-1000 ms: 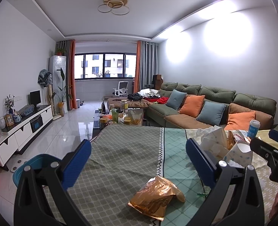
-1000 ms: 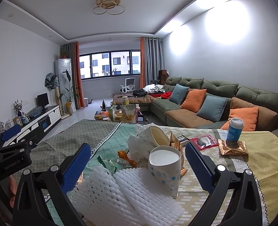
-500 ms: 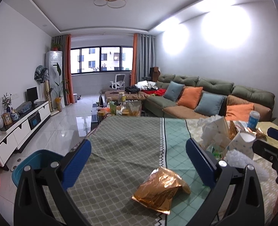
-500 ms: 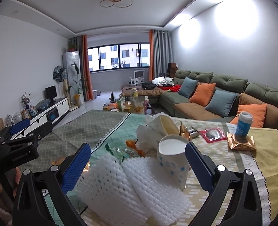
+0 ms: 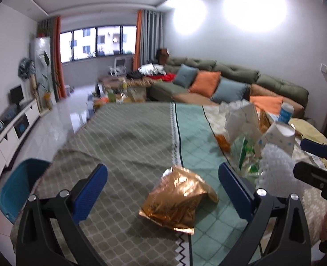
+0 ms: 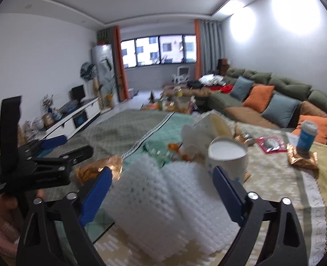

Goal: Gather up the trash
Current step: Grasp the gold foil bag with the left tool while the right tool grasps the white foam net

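Trash litters the cloth-covered worktop (image 5: 130,137): white foam netting (image 6: 163,201) lies between the closing jaws of the right gripper (image 6: 161,188), its pads not yet pressing, while a crumpled gold foil bag (image 5: 176,199) sits between the wide-open jaws of the left gripper (image 5: 163,188). A paper cup (image 6: 226,159) stands just behind the netting, beside crumpled tissue (image 6: 191,135).

Green sofa (image 5: 234,75) with orange and blue cushions, white TV cabinet (image 6: 79,115), window (image 5: 97,42)
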`<state>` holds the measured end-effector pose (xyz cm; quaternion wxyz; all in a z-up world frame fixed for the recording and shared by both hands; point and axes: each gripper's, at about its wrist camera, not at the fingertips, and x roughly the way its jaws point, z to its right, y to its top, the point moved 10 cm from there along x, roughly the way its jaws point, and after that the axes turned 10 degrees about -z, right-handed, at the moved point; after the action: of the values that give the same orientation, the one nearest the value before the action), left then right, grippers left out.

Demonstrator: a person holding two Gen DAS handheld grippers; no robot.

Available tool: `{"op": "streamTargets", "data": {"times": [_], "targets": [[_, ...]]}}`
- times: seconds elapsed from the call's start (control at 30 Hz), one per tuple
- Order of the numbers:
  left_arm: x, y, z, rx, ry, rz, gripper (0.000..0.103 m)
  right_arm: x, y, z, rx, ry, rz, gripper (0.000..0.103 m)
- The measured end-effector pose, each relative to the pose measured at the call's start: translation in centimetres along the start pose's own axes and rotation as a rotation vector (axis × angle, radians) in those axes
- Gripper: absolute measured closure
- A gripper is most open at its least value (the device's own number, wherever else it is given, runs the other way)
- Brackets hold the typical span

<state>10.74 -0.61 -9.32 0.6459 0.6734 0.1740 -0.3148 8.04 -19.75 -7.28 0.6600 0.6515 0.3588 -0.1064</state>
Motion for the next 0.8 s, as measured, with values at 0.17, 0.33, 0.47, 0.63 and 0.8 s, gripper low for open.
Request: {"op": "streamTargets", "data": {"times": [0.17, 0.33, 0.47, 0.63, 0.8], "targets": [[1.5, -1.6, 0.9, 0.055, -0.046, -0.084, 0.030, 0.2, -0.7, -0.3, -0.017, 0.017, -0.021, 0.028], [2.2, -2.4, 1.8, 0.070, -0.140, -0.141, 0.049, 0.6, -1.0, -2.1, -0.080, 0.076, -0.062, 0.039], [2.5, -2.6, 2.1, 0.068, -0.183, -0.161, 0.055, 1.5, -1.7, -2.4, -0.092, 0.071, -0.105, 0.039], [2.1, -3.3, 2.1, 0.093, -0.200, -0.176, 0.052, 2.7, -2.6, -1.8, -0.043, 0.119, -0.174, 0.049], [2.1, -4.5, 1.7, 0.119, -0.196, -0.204, 0.051, 3.3, -3.2, -1.8, -0.011, 0.178, -0.209, 0.085]]}}
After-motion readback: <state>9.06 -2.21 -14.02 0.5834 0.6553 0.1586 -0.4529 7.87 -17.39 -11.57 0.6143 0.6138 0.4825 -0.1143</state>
